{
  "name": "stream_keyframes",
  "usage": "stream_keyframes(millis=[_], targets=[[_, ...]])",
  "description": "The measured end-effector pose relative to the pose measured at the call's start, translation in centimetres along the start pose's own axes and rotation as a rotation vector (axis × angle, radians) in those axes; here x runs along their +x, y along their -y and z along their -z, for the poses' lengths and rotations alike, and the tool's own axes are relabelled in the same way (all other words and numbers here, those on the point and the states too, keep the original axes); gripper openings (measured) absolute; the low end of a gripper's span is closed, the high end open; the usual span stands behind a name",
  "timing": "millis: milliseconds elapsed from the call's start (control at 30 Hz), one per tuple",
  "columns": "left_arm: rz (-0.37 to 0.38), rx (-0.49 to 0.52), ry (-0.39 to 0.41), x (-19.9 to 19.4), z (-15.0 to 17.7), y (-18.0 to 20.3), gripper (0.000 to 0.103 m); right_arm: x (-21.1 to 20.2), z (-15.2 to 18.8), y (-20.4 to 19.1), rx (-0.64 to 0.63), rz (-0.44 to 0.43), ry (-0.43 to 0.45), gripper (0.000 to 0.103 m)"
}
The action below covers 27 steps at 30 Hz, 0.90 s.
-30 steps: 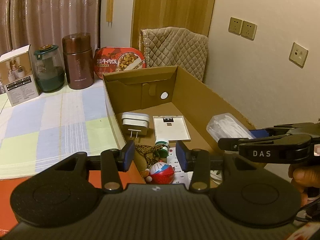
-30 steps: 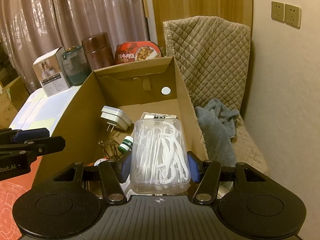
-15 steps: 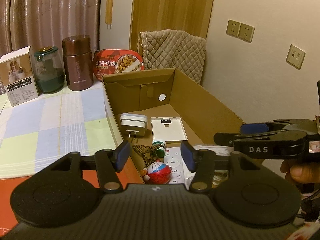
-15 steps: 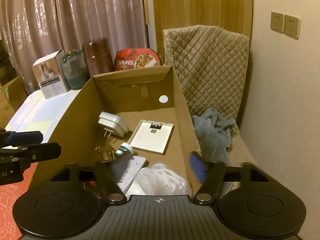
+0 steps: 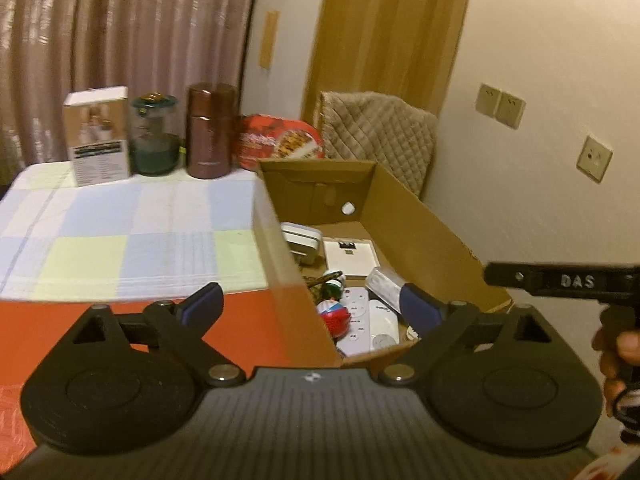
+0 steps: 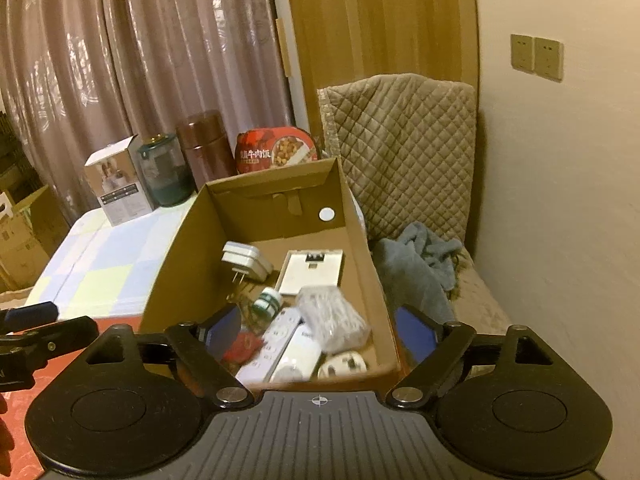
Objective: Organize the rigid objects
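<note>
Now both tools, left tool (image 5: 310,306) and right tool (image 6: 316,330), stand apart and empty; lowering carelessly could knock the cardboard box (image 6: 368,248) wall and shift it.

pleated curtains (image 6: 120,80), cream wall (image 6: 560,200), quilted chair (image 6: 400,136)

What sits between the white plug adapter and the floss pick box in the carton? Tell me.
In the right wrist view, a small green-and-white bottle lies between the plug adapter and the floss pick box.

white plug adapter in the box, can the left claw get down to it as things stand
Probably yes. The left claw is open and empty above the box's near left wall, and the white plug adapter lies uncovered on the floor; only that wall needs clearing.
</note>
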<state>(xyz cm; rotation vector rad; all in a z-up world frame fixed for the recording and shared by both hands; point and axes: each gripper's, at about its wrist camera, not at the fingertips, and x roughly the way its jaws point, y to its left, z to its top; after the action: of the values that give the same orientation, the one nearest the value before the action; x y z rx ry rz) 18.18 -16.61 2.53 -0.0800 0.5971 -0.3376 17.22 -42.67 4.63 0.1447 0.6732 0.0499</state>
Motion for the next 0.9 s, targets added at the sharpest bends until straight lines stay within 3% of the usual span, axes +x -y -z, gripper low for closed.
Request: stream_keyframes(millis=[167, 433, 900], targets=[[-0.017, -0.020, 0.002, -4.0, 1.0, 0.5, 0.099, -3.8, 1.4, -0.7, 0.000, -0.007, -0.008, 0.086], [-0.073, -0.070, -0.075, -9.1, 3.5, 0.8, 0.101, -8.9, 4.0, -2.3, 0.042, -0.048, -0.019, 0.087], [-0.141, -0.099, -0.059, -16.3, 5.6, 1.3, 0.102, -16.0, 7.6, -6.9, -0.086, -0.028, -0.010, 0.088]])
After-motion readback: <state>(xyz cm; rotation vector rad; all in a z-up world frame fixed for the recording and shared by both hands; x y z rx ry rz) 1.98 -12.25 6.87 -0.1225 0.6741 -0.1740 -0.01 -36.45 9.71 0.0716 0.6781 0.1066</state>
